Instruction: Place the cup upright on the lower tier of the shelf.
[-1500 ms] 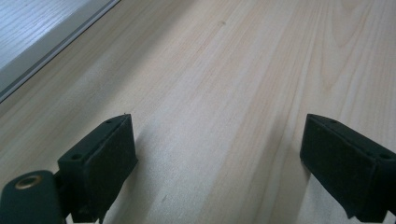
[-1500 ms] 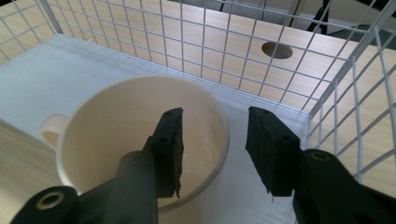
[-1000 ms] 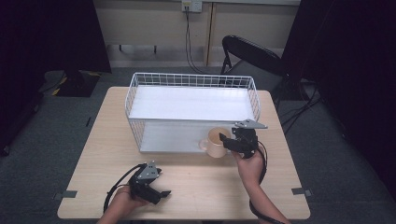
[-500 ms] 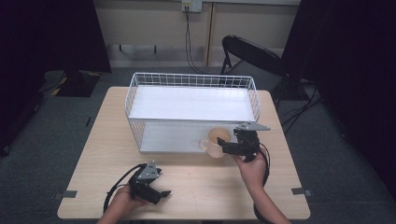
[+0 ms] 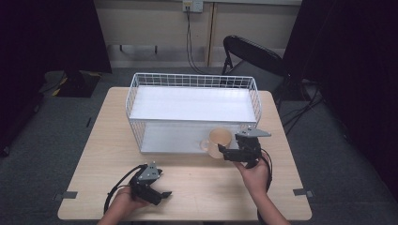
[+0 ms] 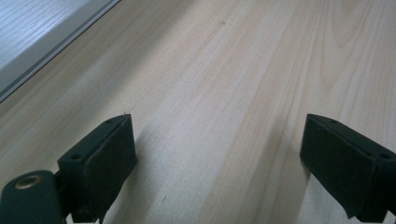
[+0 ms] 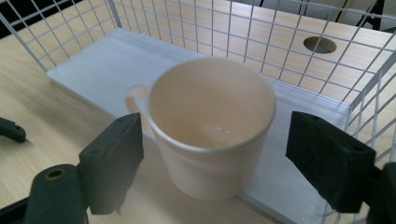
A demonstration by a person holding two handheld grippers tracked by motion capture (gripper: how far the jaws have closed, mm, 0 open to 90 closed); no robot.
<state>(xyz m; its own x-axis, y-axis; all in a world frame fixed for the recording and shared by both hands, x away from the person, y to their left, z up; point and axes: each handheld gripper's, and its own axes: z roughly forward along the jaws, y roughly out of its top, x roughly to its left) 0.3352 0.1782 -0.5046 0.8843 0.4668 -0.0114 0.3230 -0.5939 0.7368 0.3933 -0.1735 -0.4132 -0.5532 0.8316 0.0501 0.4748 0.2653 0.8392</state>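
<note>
Right gripper (image 5: 224, 153) low and right of centre in the high view, jaws spread wide, having just been opening, with the mug (image 5: 218, 142) between them and no pad pressing on it. Seen close in the right gripper view: cream mug (image 7: 212, 126) dead centre of the frame, upright, mouth up, nothing inside but a faint sheen at the bottom. Handle pointing to the left of that frame. Clear gap on both sides between the mug wall and the black pads (image 7: 114, 161). Released, then, and standing on its own.

Standing where? On the pale tabletop, right against the near edge of the white board (image 7: 107, 65) that floors the wire basket (image 7: 233, 28). Touching the edge or just short of it, cannot tell.

Basket (image 5: 192, 82) across the middle of the high view, white wire walls, white board for a floor, nothing lying in it. Mug at its lower right corner, outside the wire.

Left gripper (image 5: 152, 190) down at the lower left of the high view, resting low over the table (image 5: 94, 140), well apart from the mug. In the left gripper view, jaws wide apart, bare wood grain (image 6: 224, 93) between the pads (image 6: 105, 163), nothing gripped.
</note>
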